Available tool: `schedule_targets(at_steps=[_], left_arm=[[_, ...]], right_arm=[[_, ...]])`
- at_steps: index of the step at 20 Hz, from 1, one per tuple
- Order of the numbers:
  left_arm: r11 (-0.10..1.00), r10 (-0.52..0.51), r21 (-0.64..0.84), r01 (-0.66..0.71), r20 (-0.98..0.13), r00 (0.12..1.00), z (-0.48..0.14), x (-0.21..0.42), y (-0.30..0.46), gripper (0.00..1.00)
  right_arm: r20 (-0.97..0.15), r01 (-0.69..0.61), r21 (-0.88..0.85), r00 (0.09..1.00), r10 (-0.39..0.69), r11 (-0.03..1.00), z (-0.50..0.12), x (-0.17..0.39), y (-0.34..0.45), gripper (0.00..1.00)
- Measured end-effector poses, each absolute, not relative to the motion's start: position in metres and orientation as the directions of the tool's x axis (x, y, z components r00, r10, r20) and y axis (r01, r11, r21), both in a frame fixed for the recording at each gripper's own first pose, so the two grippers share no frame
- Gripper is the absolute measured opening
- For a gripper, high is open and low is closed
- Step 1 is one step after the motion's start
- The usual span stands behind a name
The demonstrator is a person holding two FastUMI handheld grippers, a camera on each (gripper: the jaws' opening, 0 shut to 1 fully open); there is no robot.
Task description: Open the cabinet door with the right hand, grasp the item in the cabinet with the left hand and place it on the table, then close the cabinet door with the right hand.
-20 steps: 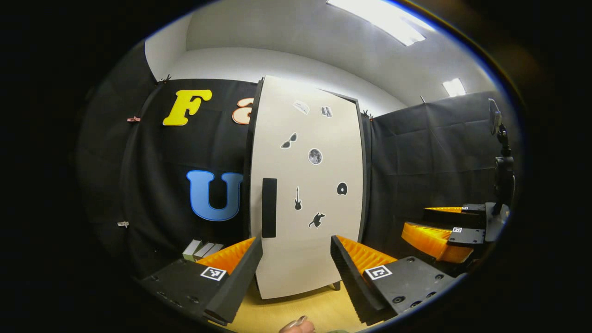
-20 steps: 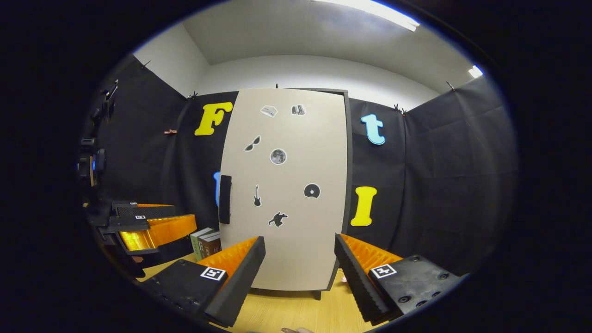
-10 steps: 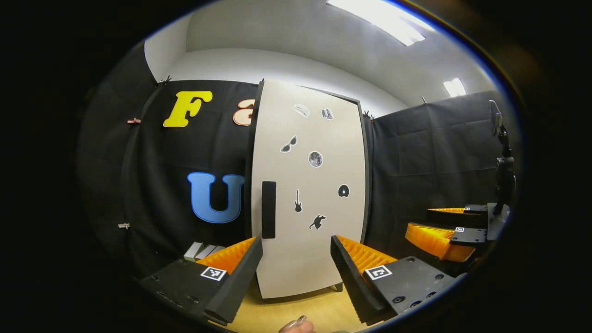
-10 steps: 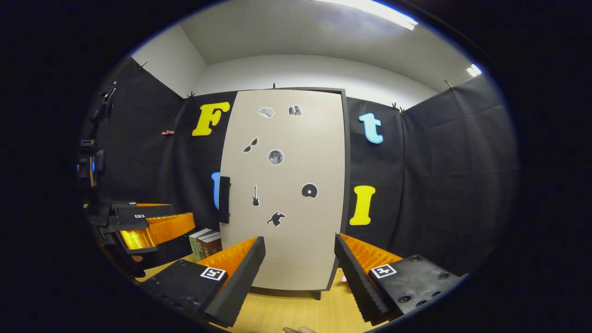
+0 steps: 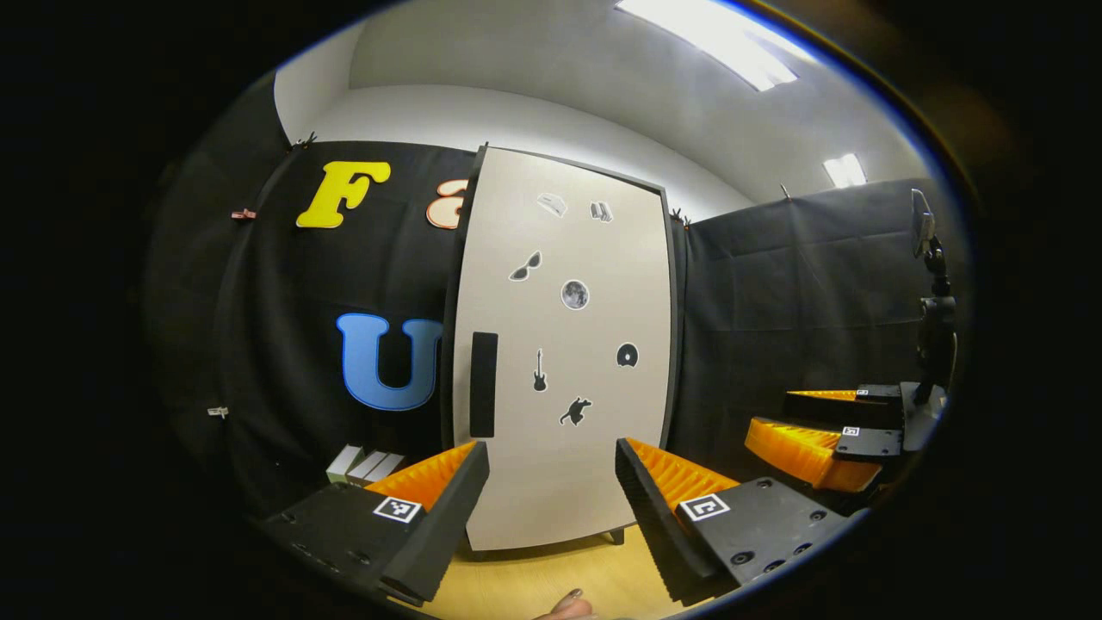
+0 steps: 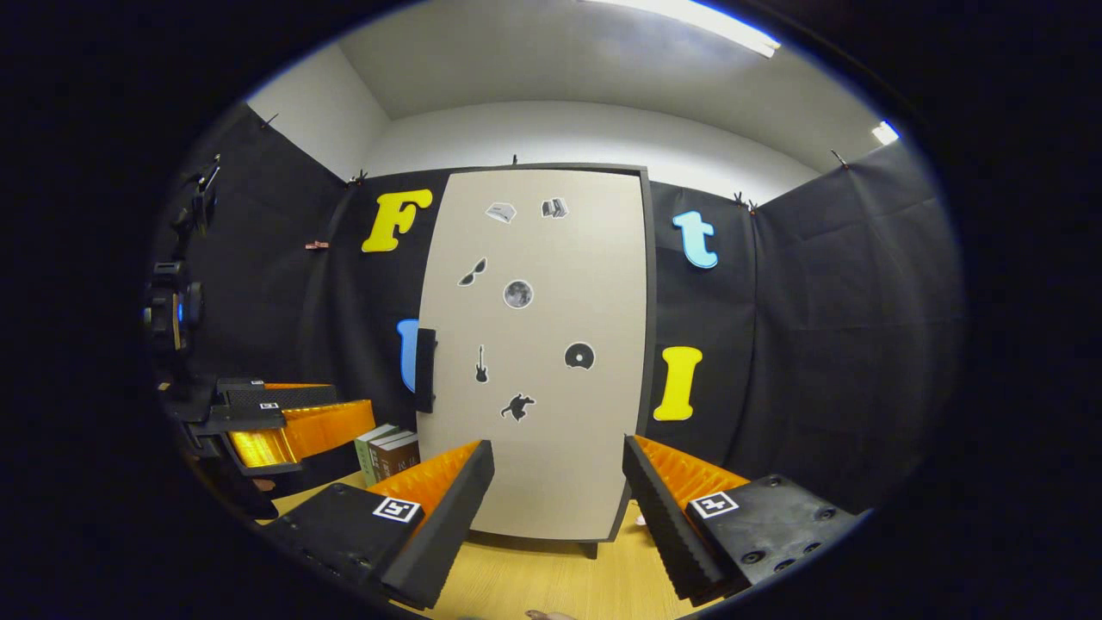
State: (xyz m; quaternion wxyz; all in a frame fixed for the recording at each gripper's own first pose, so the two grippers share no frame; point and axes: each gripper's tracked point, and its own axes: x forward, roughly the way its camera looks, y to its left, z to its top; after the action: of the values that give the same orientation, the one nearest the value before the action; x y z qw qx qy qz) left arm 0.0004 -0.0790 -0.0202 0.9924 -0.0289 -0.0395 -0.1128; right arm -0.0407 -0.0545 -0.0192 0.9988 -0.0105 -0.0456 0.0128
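1. The cabinet (image 6: 534, 353) is a tall, flat-fronted box standing upright on the counter (image 6: 551, 577), whose top has a pale wood grain
2. The cabinet door (image 5: 560, 344) is a smooth, matte beige panel with a dark edge, and it lies flush and closed; the item inside is hidden behind it
3. A narrow, dark, rectangular handle (image 6: 424, 370) sits upright at the door's left edge; small flat stickers (image 6: 516, 293) are scattered over the panel
4. The left tongs (image 5: 551, 482) are spread wide with nothing between them, their ribbed inner faces pointed at the lower door and apart from it
5. The right tongs (image 6: 558, 482) are also spread and empty, facing the door's lower middle without touching
6. A few box-shaped books (image 6: 387, 452) stand on the counter just left of the cabinet
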Motion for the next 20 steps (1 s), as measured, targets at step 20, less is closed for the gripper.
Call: schedule_targets(at_steps=[20], left_arm=[[0.974,-0.219,-0.044,0.223,0.08,0.972,-0.0203,0.0024,-0.0773,0.93]], right_arm=[[0.095,-0.028,-0.03,0.995,0.031,0.999,-0.0191,-0.0391,-0.0505,0.97]])
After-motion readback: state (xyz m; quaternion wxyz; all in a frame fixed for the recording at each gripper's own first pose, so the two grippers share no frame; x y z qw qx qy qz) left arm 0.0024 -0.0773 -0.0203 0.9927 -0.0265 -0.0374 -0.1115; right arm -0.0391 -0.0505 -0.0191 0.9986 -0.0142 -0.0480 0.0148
